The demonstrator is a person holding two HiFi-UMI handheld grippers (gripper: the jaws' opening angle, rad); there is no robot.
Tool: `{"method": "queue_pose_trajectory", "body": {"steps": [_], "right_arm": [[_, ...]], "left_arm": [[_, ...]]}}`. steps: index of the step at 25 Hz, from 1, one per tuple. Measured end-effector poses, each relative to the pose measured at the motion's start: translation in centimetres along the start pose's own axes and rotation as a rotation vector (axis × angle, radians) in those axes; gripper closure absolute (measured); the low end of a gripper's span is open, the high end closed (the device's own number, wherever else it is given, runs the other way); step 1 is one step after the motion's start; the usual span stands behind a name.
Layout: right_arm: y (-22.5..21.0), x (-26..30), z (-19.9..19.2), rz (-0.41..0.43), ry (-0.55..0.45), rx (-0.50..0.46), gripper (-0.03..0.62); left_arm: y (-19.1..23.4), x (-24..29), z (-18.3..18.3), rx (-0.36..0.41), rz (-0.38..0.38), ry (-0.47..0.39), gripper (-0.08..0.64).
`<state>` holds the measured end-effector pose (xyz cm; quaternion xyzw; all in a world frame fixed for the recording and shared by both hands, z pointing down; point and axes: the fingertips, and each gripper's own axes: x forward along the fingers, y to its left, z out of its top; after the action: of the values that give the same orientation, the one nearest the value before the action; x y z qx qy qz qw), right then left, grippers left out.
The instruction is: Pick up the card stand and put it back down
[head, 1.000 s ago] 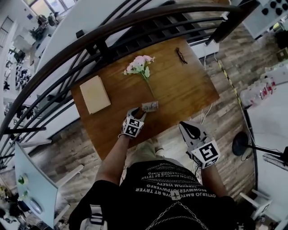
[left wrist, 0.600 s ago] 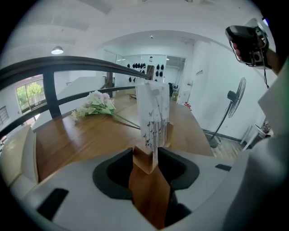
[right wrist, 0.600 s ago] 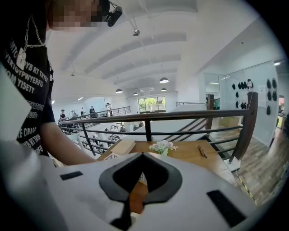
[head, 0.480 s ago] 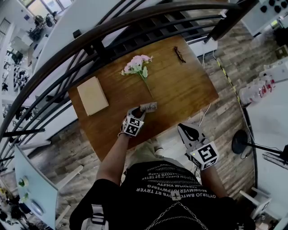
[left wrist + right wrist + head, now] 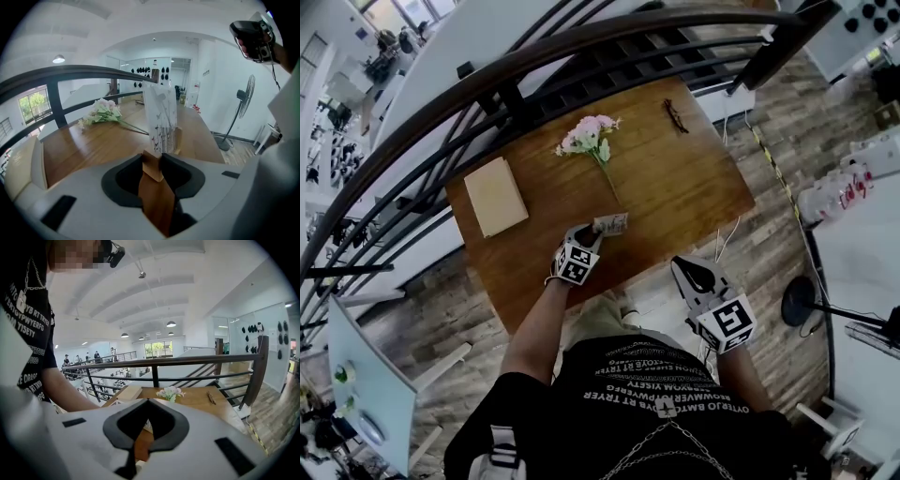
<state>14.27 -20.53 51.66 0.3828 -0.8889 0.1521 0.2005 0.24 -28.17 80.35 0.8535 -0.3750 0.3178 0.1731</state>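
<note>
From the head view we cannot make out the base of the card stand [image 5: 612, 223]. The left gripper [image 5: 589, 232], whose jaws have just been closing with that base between them, covers it. The dark thing [image 5: 677, 115] near the far right corner of the table [image 5: 703, 187] is too small to name. The person's forearm [image 5: 539, 323] hides a stretch of the table's near edge.

The person wears a black short-sleeved T-shirt [image 5: 656, 403] with white lettering and a chain print; the left gripper [image 5: 589, 232] and right gripper [image 5: 686, 269] are white with black pads and black-and-white marker cubes.
</note>
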Motion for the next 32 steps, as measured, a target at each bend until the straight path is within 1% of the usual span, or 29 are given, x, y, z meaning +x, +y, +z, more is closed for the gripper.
{"method": "queue_pose_trajectory", "body": {"steps": [3, 10, 15, 20, 22, 29, 32], "right_arm": [[0.1, -0.3, -0.3, 0.006, -0.012, -0.008, 0.578], [0.9, -1.2, -0.1, 0.023, -0.024, -0.026, 0.578], [1.2, -2.1, -0.4, 0.03, -0.018, -0.036, 0.578], [1.7, -2.3, -0.6, 0.043, -0.014, -0.051, 0.578], [1.9, -2.4, -0.7, 0.048, -0.008, -0.053, 0.578], [2.6, -2.7, 0.0, 0.066, -0.034, -0.074, 0.578], [2.7, -3.2, 0.3, 0.065, -0.058, -0.079, 0.578]], "left_arm": [[0.0, -0.7, 0.4, -0.01, -0.001, -0.007, 0.414], [0.2, -2.5, 0.1, -0.082, 0.012, -0.011, 0.417], [0.1, -3.4, -0.5, -0.112, 0.035, -0.047, 0.417], [0.4, -4.8, -0.7, -0.19, 0.045, -0.088, 0.417], [0.5, -5.4, -0.7, -0.206, 0.053, -0.098, 0.417], [1.3, -7.7, 1.0, -0.243, 0.093, -0.151, 0.417], [1.6, -9.1, 2.5, -0.239, 0.107, -0.173, 0.417]]}}
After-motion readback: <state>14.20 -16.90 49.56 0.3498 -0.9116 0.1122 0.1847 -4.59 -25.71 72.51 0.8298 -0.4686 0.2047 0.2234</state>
